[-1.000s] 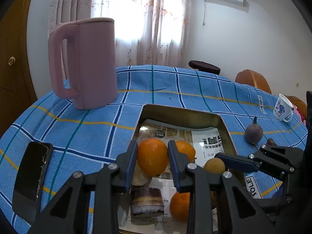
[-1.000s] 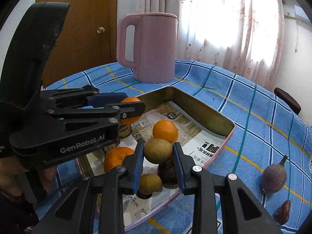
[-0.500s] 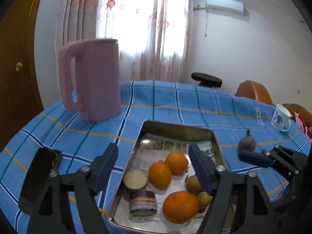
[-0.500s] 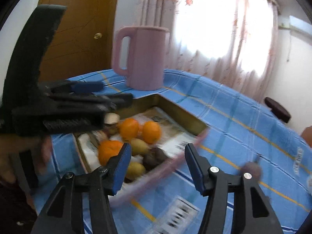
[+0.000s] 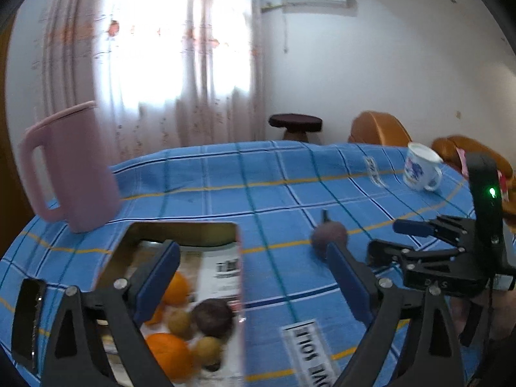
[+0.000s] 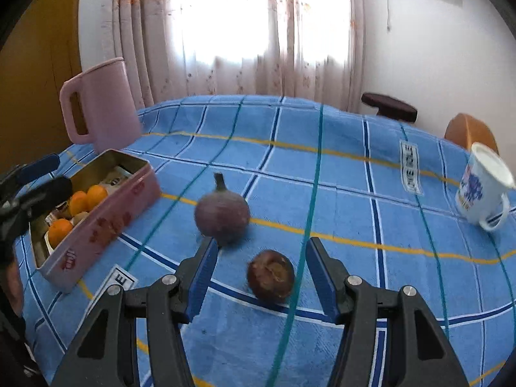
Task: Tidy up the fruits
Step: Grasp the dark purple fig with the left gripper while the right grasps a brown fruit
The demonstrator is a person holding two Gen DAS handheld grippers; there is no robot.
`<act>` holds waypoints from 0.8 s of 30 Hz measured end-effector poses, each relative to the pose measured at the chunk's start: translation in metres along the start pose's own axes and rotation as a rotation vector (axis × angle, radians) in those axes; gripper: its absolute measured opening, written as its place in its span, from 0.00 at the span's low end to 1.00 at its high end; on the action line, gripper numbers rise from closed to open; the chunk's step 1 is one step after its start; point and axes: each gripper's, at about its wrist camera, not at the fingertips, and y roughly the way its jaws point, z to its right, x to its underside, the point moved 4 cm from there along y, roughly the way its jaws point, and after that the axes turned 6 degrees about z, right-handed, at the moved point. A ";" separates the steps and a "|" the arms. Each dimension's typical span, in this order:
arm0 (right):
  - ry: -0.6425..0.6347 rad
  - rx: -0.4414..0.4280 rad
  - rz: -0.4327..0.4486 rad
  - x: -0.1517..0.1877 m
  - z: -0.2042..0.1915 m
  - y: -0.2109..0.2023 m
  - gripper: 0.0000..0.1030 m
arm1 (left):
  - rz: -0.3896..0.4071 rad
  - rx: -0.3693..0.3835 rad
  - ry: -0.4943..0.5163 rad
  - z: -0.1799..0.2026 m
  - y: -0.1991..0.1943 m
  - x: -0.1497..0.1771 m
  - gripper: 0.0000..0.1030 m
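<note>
The right gripper (image 6: 259, 269) has its blue-padded jaws apart, and a small round brown fruit with a rough pale patch (image 6: 271, 279) lies on the blue checked tablecloth (image 6: 338, 193) in the gap between them, nearer the right-hand jaw but touching neither pad. Just beyond the left-hand jaw tip sits a round dull-purple fruit with a short upright stem (image 6: 222, 214), close to that pad though the blur hides whether they touch. Well off to the left of these jaws stands a pink rectangular metal tin (image 6: 103, 222), open at the top and lined with printed paper; it holds several oranges (image 6: 87, 198) and a few small yellow-brown fruits. The left gripper (image 5: 253, 282) is opening wide, with nothing gripped between its jaws. Its left-hand jaw hangs over the tin, above a large orange (image 5: 169, 354), two yellow-brown round fruits (image 5: 209, 348) and a dark brown round fruit (image 5: 213, 317) inside; its right-hand jaw tip stands in front of the purple stemmed fruit on the cloth. Beyond the tin stands a tall pink lidded jug with a handle (image 5: 74, 174), and far to the right of both pairs of jaws a white mug with a blue pattern (image 6: 483, 190) stands on the cloth.
</note>
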 end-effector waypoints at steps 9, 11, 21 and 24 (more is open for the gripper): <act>0.021 -0.024 -0.116 0.010 0.008 0.027 0.39 | -0.059 0.020 0.072 0.036 0.026 0.004 0.93; 0.016 -0.026 -0.114 0.011 0.009 0.026 0.38 | -0.072 0.019 0.074 0.040 0.032 0.004 0.93; 0.091 0.096 -0.013 0.006 0.050 0.002 0.38 | -0.148 0.057 0.103 0.074 0.069 0.004 0.93; 0.108 0.102 0.008 0.005 0.057 -0.004 0.38 | -0.179 0.057 0.105 0.080 0.085 0.005 0.92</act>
